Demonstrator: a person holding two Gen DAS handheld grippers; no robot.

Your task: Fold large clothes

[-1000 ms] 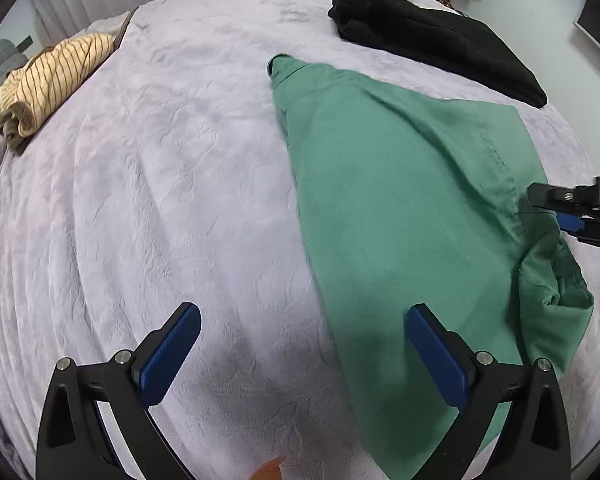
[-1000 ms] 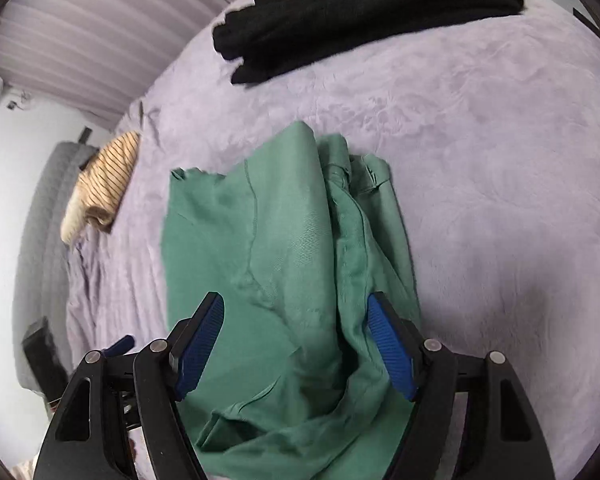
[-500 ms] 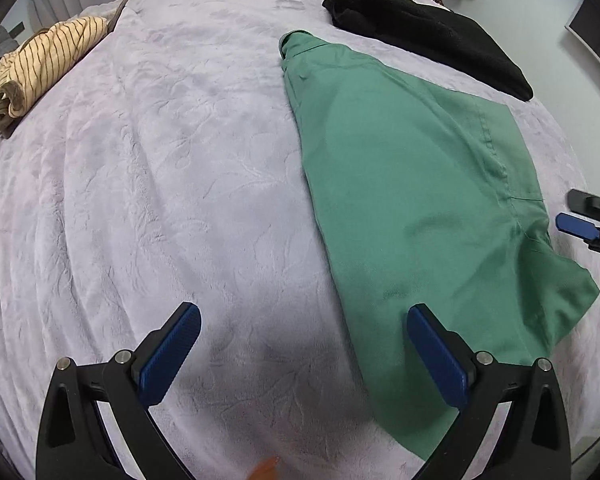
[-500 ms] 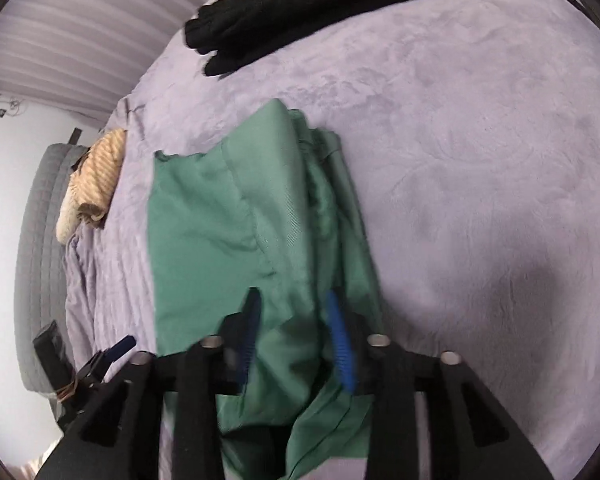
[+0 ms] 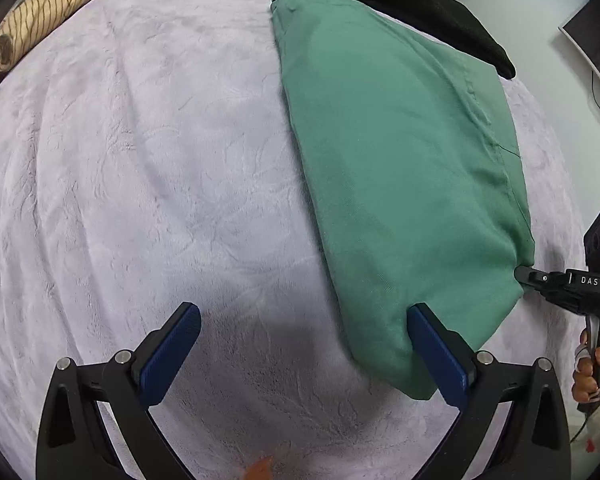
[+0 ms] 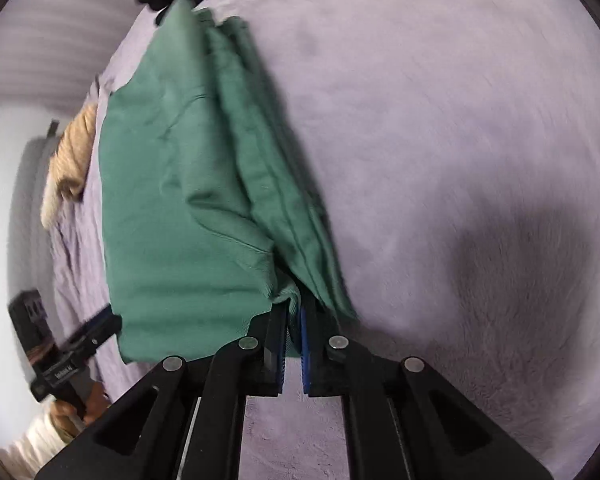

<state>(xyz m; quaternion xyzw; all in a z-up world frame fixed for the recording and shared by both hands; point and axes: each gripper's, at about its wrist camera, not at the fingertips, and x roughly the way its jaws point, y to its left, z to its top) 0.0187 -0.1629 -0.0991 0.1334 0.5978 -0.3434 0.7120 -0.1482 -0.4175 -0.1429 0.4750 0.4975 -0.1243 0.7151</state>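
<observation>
A green garment [image 5: 400,160] lies folded lengthwise on the lilac bedspread [image 5: 160,180], running from the far middle to the near right. My left gripper [image 5: 308,346] hangs open above the bed with nothing between its pads. Its right finger [image 5: 436,354] overlaps the garment's near corner, and its left finger is over bare bedspread. My right gripper [image 6: 294,322] is shut on the bunched near edge of the green garment [image 6: 172,200]. In the left wrist view the right gripper [image 5: 528,274] pinches the garment's right corner.
A black garment [image 5: 420,12] lies at the far side, just beyond the green one. A striped beige garment [image 5: 32,20] sits at the far left edge of the bed. The bed ends at the right, with pale floor [image 5: 540,20] and a cable beyond.
The right gripper's jaws went from wide open around the green fabric to shut on its edge, and it sank toward the bed. My left gripper moved closer to the garment's near corner.
</observation>
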